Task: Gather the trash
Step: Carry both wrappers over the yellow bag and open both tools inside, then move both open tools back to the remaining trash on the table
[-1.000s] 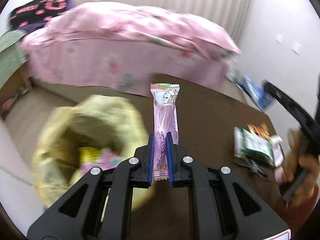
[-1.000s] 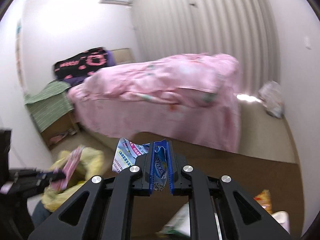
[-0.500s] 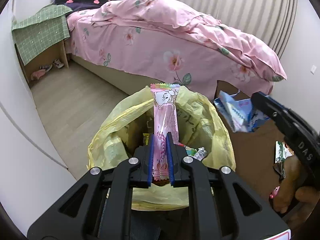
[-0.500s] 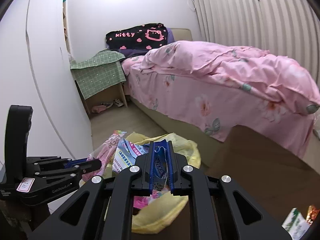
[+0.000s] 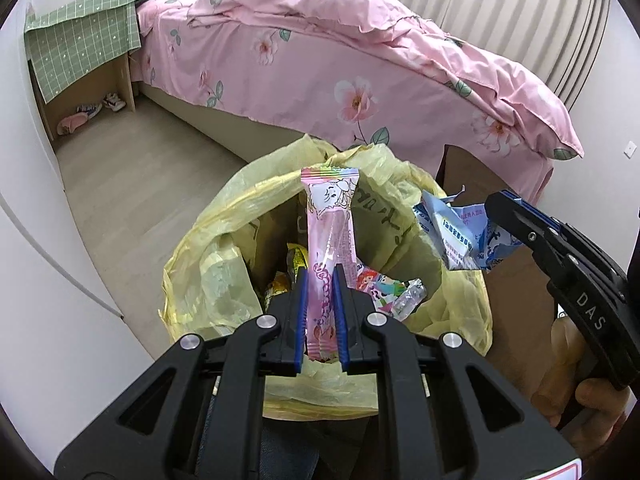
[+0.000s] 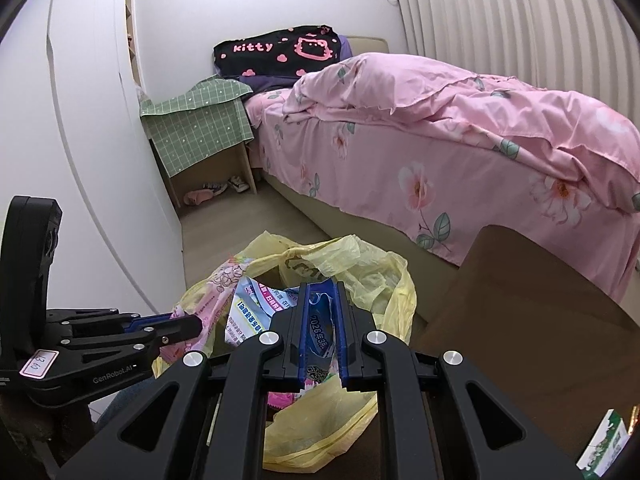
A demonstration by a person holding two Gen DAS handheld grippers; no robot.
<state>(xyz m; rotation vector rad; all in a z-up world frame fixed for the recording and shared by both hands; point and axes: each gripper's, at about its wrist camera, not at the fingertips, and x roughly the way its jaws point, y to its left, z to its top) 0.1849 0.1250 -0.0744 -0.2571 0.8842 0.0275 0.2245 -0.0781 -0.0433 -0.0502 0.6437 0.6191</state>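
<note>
A yellow trash bag (image 5: pixel 224 240) stands open beside the brown table, with several wrappers inside. My left gripper (image 5: pixel 320 276) is shut on a long pink candy wrapper (image 5: pixel 332 216), held upright over the bag's mouth. My right gripper (image 6: pixel 322 292) is shut on a crumpled blue-and-white wrapper (image 6: pixel 256 304), which hangs over the bag's (image 6: pixel 360 264) right rim. In the left wrist view the right gripper (image 5: pixel 504 204) comes in from the right with that blue wrapper (image 5: pixel 456 232). In the right wrist view the left gripper (image 6: pixel 192 322) reaches in from the left with the pink wrapper (image 6: pixel 224 284).
A bed with a pink floral cover (image 5: pixel 360 64) fills the back. A wooden bedside stand under a green checked cloth (image 5: pixel 80 36) stands at the left, shoes beneath it. The brown table (image 6: pixel 540 320) lies at the right with a green-and-white packet (image 6: pixel 604 444) at its near corner.
Both grippers swung left from the table to the trash bag and dipped toward its mouth, each still holding its wrapper. In the last half second they crept closer.
</note>
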